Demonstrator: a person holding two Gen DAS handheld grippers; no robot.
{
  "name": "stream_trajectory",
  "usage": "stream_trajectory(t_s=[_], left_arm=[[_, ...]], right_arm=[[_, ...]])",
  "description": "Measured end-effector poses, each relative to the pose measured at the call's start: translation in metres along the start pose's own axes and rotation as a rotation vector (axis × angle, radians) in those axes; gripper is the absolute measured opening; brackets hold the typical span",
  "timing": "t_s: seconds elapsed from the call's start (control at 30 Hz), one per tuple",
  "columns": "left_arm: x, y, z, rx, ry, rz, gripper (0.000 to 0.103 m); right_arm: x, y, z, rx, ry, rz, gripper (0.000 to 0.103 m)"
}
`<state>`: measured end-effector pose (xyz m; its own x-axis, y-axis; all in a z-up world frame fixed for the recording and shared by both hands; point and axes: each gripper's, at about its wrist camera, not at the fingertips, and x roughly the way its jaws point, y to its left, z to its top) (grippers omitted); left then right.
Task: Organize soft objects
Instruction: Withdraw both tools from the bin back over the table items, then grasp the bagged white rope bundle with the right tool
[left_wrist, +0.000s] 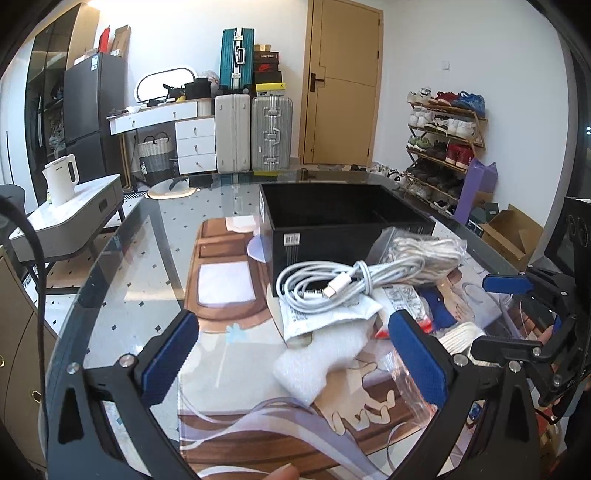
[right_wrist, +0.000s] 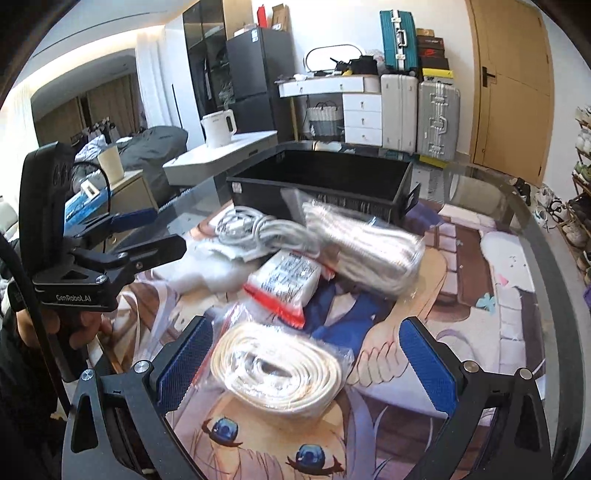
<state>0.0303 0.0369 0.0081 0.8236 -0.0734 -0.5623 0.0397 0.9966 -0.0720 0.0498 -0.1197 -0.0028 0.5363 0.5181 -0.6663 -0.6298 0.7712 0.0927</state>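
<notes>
gaping jaws astride bagged rope coil (right_wrist: 277, 373)

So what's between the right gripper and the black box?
In the right wrist view: a bagged rope coil, a red-edged packet, then bagged cord before the box.

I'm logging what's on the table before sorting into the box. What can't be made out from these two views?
- Box floor: left wrist view, hidden by its front wall; the right wrist view shows only dark interior.
- Red-edged packet print: right wrist view, motion-blurred.
- Bagged cord: left wrist view, glare on the plastic; its ends are unclear.
- Right claw: left wrist view, cut off by the frame edge.
</notes>
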Motion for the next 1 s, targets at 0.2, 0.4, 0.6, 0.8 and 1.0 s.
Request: stream_trajectory(t_s=[0.2, 0.4, 0.6, 0.8, 1.0], left_arm=[[0.002, -0.003, -0.006, 0.022, 0.010, 0.004, 0.103], [0.005, -0.005, -0.009, 0.024, 0.030, -0.003, 0.103], [0.003, -0.003, -0.011, 0.017, 0.030, -0.017, 0.103], [0.004, 0.002, -0.012, -0.003, 0.045, -0.038, 0.103], [0.004, 0.003, -0.012, -0.015, 0.036, -0.044, 0.103]], right_arm=[[0.011, 0.002, -0.008, -0.041, 0.058, 0.005, 0.102], [0.014, 0.003, -0.013, -0.074, 0.080, 0.022, 0.102], [0.018, 0.010, -0.017, -0.105, 0.099, 0.050, 0.102], [0.030, 0.023, -0.017, -0.136, 0.114, 0.037, 0.102], [0.043, 0.032, -0.015, -0.127, 0.136, 0.012, 0.102]])
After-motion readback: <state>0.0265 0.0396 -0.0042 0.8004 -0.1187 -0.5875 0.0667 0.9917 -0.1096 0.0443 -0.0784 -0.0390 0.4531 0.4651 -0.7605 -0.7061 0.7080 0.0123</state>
